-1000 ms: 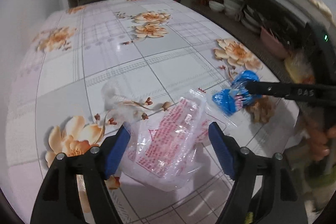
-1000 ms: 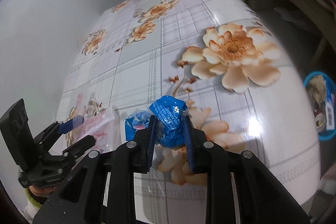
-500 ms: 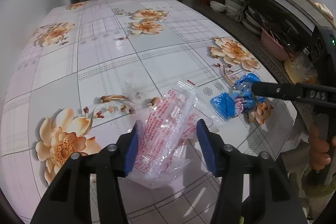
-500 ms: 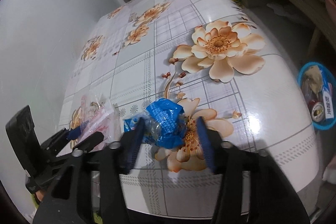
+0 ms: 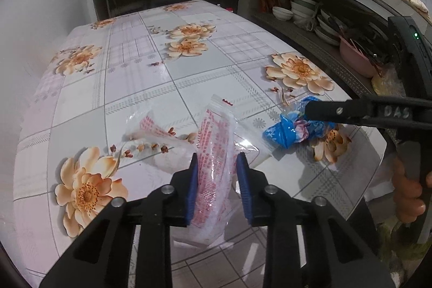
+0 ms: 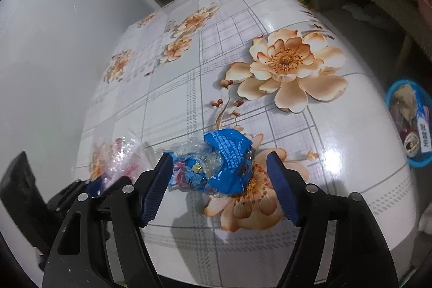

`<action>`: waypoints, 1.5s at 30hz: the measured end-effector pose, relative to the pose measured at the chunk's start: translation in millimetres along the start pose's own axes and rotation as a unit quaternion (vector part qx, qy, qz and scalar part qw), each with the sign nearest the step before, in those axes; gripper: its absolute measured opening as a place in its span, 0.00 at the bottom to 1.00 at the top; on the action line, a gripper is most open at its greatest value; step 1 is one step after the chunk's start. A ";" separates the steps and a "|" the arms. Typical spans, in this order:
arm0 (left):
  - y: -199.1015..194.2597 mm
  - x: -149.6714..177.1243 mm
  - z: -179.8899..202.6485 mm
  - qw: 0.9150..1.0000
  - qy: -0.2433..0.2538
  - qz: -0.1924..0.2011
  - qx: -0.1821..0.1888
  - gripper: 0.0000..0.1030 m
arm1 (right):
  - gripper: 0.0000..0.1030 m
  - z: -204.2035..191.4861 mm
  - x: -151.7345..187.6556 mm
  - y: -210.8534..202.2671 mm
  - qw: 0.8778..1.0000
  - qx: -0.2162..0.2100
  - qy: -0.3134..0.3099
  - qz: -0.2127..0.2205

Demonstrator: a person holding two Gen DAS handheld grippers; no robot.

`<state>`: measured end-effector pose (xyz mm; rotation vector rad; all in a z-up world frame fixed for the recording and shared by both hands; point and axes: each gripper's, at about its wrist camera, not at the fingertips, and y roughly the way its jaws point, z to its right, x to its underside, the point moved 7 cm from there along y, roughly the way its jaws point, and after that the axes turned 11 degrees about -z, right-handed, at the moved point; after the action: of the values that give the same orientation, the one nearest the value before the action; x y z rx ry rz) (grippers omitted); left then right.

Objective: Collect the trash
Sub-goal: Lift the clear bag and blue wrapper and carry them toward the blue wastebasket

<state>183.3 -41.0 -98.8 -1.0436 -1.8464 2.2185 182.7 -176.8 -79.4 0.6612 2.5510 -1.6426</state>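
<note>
Right claw [image 6: 220, 188] off blue wrapper [image 6: 224, 161] now

White wall [image 5: 40, 18], crockery shelves [image 5: 310, 18]

Bench [image 5: 167, 88]: glossy floral tile-pattern cover. On it: crumpled blue wrapper [image 6: 229, 161] near the front edge; clear plastic bag with red print [image 5: 216, 142] just beside it, partly lifted.

Left tongs [image 5: 217, 180] closing on the clear red-printed bag [image 5: 213, 153]; blue wrapper [image 5: 291, 128] lies near.
</note>
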 end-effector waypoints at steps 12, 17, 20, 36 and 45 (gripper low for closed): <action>-7.5 -4.4 2.2 0.999 0.016 0.016 -0.030 0.19 | 0.30 1.0 3.4 -2.8 1.000 -0.001 0.001 0.001; -14.2 -6.4 3.5 0.999 0.018 0.027 -0.037 0.19 | 0.27 -1.3 4.1 -10.7 1.000 -0.004 -0.002 0.008; -17.7 -7.5 4.4 0.998 0.020 0.032 -0.042 0.19 | 0.27 -2.8 3.7 -15.3 1.000 -0.007 -0.002 0.012; -40.2 -21.4 12.6 0.997 0.017 0.065 -0.025 0.19 | 0.26 12.7 6.7 -55.1 0.998 -0.032 0.029 0.055; -38.5 -73.5 86.4 0.994 0.064 0.065 0.058 0.19 | 0.26 84.0 14.3 -113.3 0.986 -0.041 0.104 0.125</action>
<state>179.7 -137.2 -27.5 -1.2845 -1.6225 2.2386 111.5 -285.3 -22.4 1.1465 2.5222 -1.4503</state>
